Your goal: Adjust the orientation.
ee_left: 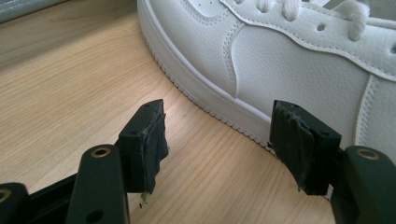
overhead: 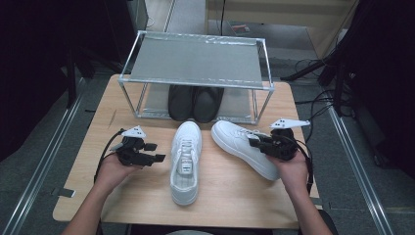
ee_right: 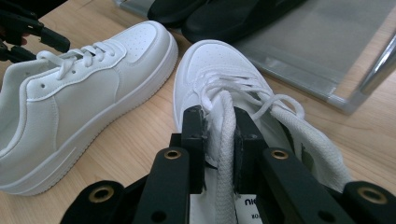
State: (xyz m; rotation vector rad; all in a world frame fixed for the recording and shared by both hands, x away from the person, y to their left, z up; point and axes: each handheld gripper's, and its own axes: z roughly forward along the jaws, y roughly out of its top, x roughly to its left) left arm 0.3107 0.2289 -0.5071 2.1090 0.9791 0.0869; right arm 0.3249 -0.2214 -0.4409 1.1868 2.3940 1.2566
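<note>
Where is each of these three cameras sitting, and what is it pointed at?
High view: above the person's side, looking forward and down at the table; both forearms and hands show.
Left gripper view: rides the left gripper, looking along open jaws at the middle sneaker.
Right gripper view: rides the right gripper, jaws clamped on the right sneaker.
Shared: both white sneakers appear in the high and right gripper views.

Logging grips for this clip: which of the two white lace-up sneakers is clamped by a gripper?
The white leather sneaker on the right, lying at an angle: the right gripper pinches its tongue and laces. The straight one merely sits beside the open left gripper.
</note>
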